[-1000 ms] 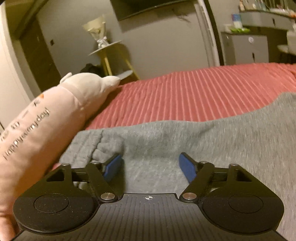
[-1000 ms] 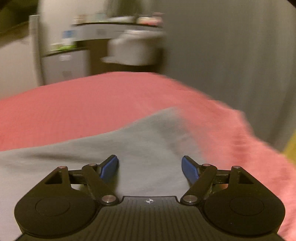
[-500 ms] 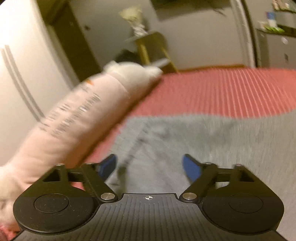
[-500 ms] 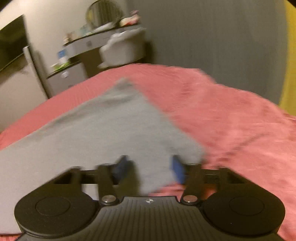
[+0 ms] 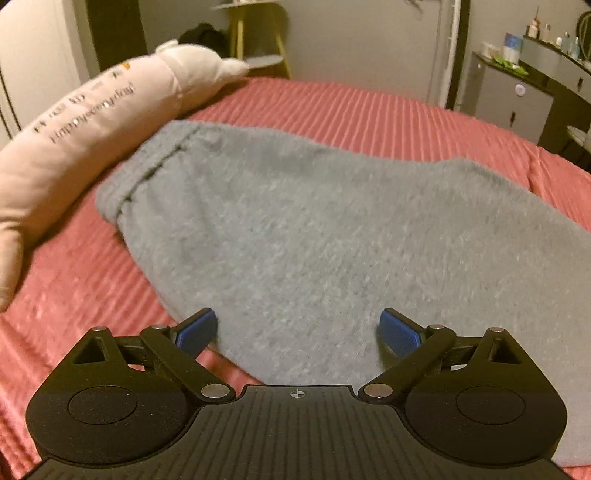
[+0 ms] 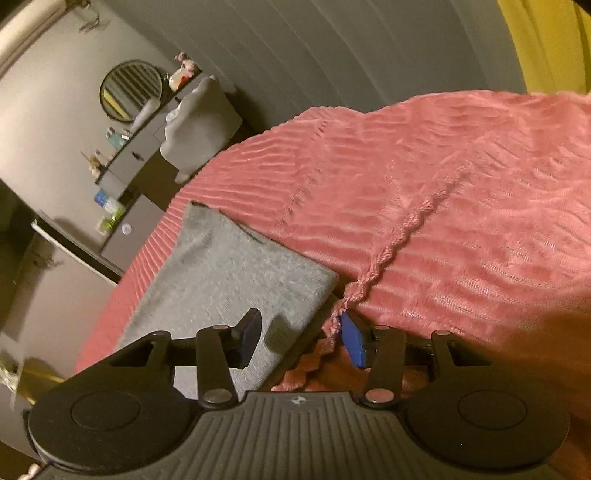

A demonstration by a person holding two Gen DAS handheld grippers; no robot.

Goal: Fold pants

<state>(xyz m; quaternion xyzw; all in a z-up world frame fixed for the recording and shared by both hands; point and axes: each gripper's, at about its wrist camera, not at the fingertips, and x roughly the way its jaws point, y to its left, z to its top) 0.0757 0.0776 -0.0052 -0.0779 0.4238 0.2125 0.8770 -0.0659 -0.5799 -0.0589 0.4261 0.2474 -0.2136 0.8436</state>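
Observation:
Grey pants lie flat on the red striped bedspread, waistband toward the far left in the left wrist view. My left gripper is open just above the near edge of the pants. In the right wrist view the leg end of the pants lies folded, its near corner between the jaws. My right gripper is open, tilted, straddling that corner and a ridge of the bedspread.
A long pink plush pillow lies along the left side of the bed. A yellow side table stands behind it. Grey cabinets with bottles stand at the right. A dresser with a round mirror is by the wall.
My left gripper pulled back and rose, so more of the pants shows. My right gripper swung and tilted toward the leg end's corner; its jaws stand wider than half a second ago.

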